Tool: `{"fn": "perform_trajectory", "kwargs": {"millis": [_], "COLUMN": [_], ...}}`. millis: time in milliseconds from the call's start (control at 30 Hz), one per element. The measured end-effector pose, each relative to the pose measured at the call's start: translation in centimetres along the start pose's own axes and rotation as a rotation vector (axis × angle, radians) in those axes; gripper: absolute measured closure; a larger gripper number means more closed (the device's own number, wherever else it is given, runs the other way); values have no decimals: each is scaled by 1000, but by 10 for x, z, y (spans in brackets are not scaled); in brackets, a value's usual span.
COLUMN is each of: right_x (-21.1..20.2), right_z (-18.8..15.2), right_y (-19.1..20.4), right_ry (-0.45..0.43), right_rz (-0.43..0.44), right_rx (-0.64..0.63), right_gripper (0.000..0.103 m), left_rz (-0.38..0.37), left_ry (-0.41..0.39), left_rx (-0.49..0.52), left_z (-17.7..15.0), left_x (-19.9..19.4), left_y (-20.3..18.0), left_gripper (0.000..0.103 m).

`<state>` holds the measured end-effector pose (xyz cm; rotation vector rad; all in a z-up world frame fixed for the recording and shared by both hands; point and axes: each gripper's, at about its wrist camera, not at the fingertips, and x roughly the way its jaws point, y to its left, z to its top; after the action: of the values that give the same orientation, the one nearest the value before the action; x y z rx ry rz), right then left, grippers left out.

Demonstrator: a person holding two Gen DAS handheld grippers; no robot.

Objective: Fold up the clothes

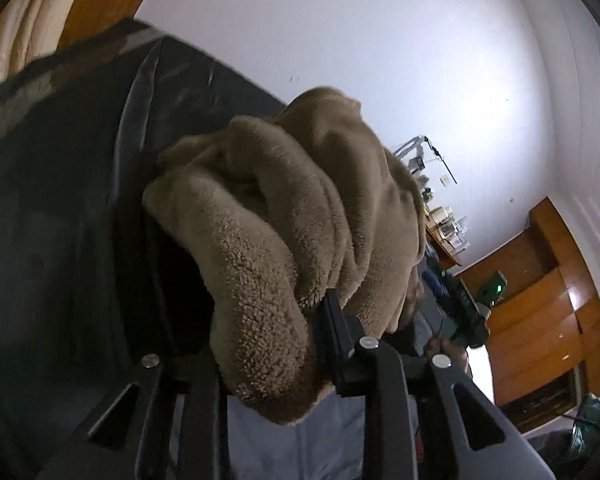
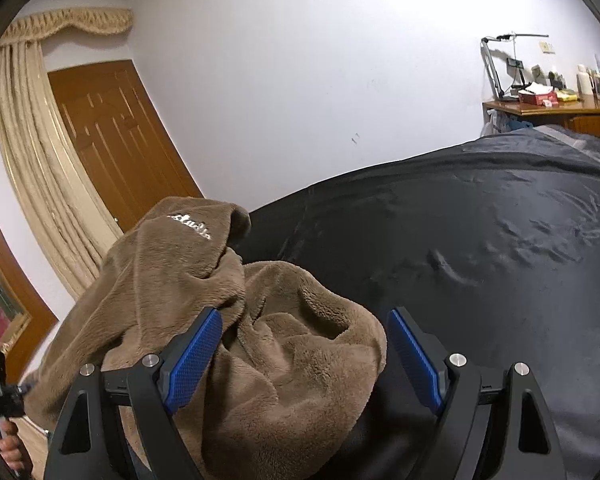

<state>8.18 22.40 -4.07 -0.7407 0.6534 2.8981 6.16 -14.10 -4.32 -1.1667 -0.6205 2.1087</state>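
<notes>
While the fleece (image 1: 284, 216) is held bunched in the left tongs (image 1: 332, 320), the right tongs (image 2: 304, 344) are kept wide; spreading flat on the bed (image 2: 480, 260) is judged due.

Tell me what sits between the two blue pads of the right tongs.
In the right wrist view, a bunched fold of the brown fleece garment fills most of the gap between the open right tongs; beside the right-hand pad, the black sheet shows.

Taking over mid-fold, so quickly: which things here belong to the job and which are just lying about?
Job: brown fleece garment; left gripper, shut on it; right gripper, open; dark bed cover.
Lying about: desk with lamp; curtain; door.
</notes>
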Motion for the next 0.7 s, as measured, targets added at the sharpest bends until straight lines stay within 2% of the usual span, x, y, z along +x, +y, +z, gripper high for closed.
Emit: {"fn": "perform_trajectory", "kwargs": {"millis": [133, 200, 267, 400, 500, 600, 700], "right_x": [18, 27, 37, 56, 70, 110, 140], "right_z": [21, 33, 45, 69, 86, 86, 71], "right_y": [25, 39, 52, 79, 99, 97, 94], "right_ry": [25, 38, 51, 77, 97, 207, 319], "right_rz": [45, 72, 99, 152, 192, 192, 190], "right_rx": [-47, -71, -94, -141, -177, -145, -128], "right_gripper": [16, 16, 16, 16, 16, 16, 18], "left_rz": [26, 58, 80, 74, 90, 76, 49], "left_ry": [30, 25, 2, -31, -87, -151, -210], "left_rx": [70, 104, 110, 38, -4, -27, -34], "left_z": [6, 4, -5, -12, -14, -8, 2], "left_x": [5, 6, -13, -32, -50, -61, -67], "left_y": [-24, -31, -15, 3, 6, 6, 2], "left_gripper": [62, 45, 35, 34, 33, 24, 23]}}
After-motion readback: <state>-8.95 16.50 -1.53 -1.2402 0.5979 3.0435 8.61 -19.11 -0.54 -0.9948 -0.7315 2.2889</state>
